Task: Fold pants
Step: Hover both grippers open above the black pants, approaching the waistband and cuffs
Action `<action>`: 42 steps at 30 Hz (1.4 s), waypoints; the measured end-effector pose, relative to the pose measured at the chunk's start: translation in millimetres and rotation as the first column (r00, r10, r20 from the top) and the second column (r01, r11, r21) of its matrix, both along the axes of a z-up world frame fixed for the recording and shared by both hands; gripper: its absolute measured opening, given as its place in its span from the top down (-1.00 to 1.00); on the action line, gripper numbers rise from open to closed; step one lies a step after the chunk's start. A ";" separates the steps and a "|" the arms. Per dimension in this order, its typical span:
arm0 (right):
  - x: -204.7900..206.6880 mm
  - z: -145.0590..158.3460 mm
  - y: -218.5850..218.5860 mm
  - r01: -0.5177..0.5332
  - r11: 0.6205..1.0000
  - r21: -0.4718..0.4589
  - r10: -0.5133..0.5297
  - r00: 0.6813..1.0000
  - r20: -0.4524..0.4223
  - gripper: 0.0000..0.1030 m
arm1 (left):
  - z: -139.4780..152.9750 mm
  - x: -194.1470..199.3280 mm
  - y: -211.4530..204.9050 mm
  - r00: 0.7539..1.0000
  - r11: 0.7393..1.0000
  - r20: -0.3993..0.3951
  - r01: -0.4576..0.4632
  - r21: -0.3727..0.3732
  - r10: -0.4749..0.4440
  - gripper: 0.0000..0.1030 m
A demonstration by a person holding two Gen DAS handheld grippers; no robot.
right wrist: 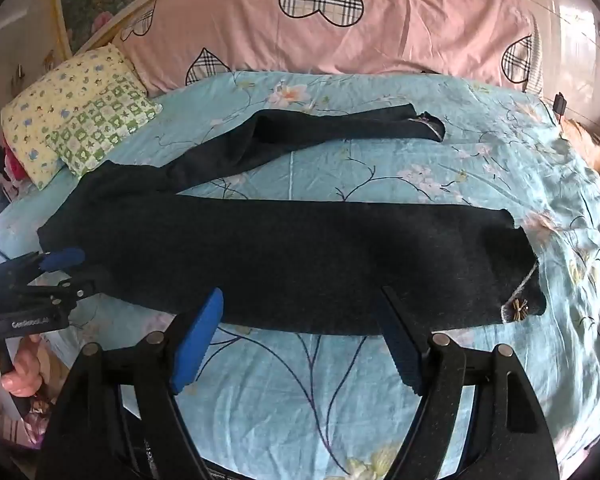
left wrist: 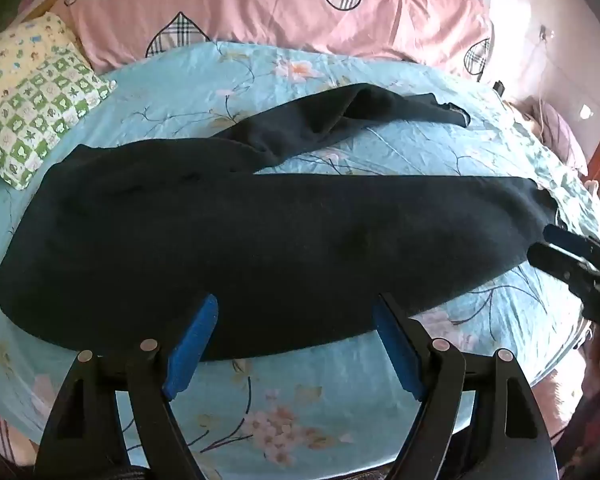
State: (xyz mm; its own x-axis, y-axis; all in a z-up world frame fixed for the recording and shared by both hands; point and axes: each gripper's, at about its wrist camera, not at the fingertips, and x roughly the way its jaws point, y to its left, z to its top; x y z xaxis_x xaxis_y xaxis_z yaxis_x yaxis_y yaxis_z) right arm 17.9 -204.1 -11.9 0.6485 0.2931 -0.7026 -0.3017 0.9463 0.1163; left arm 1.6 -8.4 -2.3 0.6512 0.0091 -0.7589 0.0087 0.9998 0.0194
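Note:
Dark navy pants point(left wrist: 240, 240) lie spread flat on the light blue floral sheet point(left wrist: 300, 408), waist to the left, two legs running right; the far leg point(left wrist: 340, 120) angles away from the near one. They also show in the right wrist view point(right wrist: 320, 264), with a small bow point(right wrist: 518, 307) at the near leg's cuff. My left gripper point(left wrist: 296, 312) is open, over the near edge of the pants. My right gripper point(right wrist: 300, 304) is open, over the near leg's lower edge. The right gripper shows at the right of the left wrist view point(left wrist: 572, 252); the left gripper at the left of the right wrist view point(right wrist: 56, 268).
A pink quilt with plaid hearts point(left wrist: 280, 4) lies along the back of the bed. A yellow and green patterned pillow point(left wrist: 32, 96) sits at the back left. A black clip point(right wrist: 559, 103) sits at the sheet's far right. The bed's edge curves down on the right.

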 end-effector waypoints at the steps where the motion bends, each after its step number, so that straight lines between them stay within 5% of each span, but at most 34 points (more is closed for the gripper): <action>1: 0.6 -0.4 0.4 -0.002 1.000 -0.007 0.002 1.000 0.001 -0.52 | -1.8 3.4 -3.3 1.000 1.000 -0.012 -0.008 0.010 0.008 -0.56; 7: -6.1 -8.4 10.8 0.009 1.000 0.018 -0.010 0.999 0.038 -0.52 | 2.0 11.1 9.9 1.000 0.997 -0.026 -0.014 -0.077 0.012 -0.56; 20: -1.7 3.4 -8.8 0.013 0.993 0.115 -0.017 0.999 0.034 -0.52 | 5.4 17.5 -1.3 1.000 0.999 0.000 -0.021 -0.048 0.021 -0.56; 42: 2.6 14.0 -19.2 0.029 0.991 0.132 -0.035 0.999 0.042 -0.52 | 6.6 35.2 -12.2 1.000 0.998 -0.008 0.002 -0.058 -0.002 -0.58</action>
